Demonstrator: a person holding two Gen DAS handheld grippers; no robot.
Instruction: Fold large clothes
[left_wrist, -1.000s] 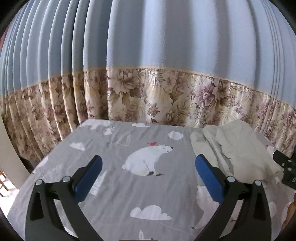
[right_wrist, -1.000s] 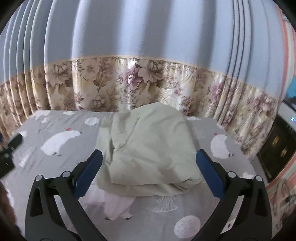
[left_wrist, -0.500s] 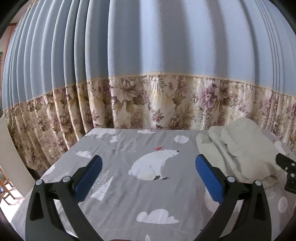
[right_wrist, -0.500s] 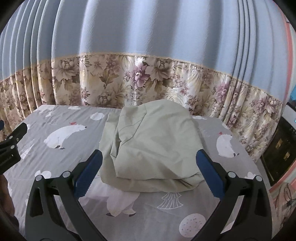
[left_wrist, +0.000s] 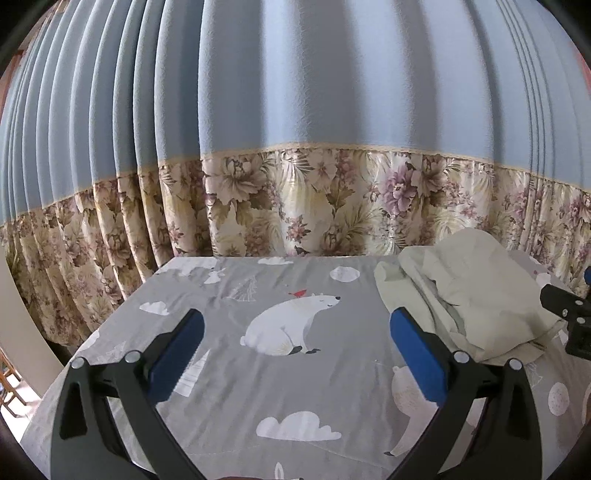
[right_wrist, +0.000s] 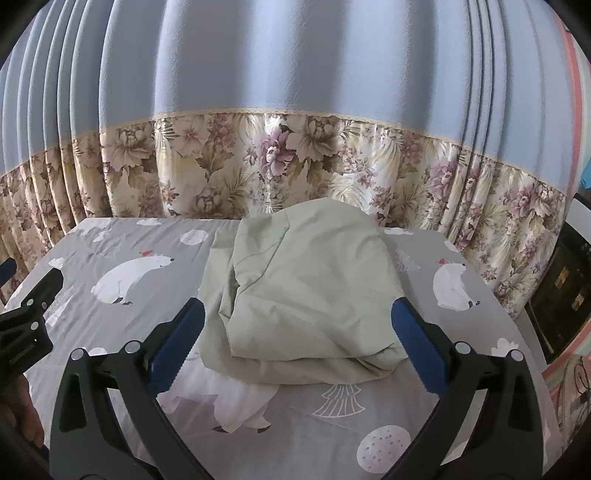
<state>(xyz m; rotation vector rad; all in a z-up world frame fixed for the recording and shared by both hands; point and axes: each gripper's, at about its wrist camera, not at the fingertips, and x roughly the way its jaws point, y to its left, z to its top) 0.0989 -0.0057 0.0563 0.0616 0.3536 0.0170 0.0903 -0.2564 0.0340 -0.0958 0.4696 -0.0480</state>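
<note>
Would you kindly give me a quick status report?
Left gripper open, empty. Right gripper open, facing pale green garment, bunched on sheet. Nothing in the way.

Pale green garment (right_wrist: 310, 288), centre of right wrist view: woven cloth, matt, soft, creased, bunched in loose layers.

Bed sheet (left_wrist: 229, 398), lower half of left wrist view: grey printed cloth, matt, smooth with fine wrinkles; white polar bear and cloud prints.

Curtain (left_wrist: 295, 81), upper frame: blue cloth, matt, slightly grainy weave, deep pleats. Its floral band (left_wrist: 295, 206) below: cloth with faint sheen.

Left hand-held gripper (left_wrist: 295, 343): black arms look like plastic, semi-matt; blue pads (left_wrist: 177, 350) matt, smooth. Right hand-held gripper (right_wrist: 297, 343): same finish, small shiny rivets.
</note>
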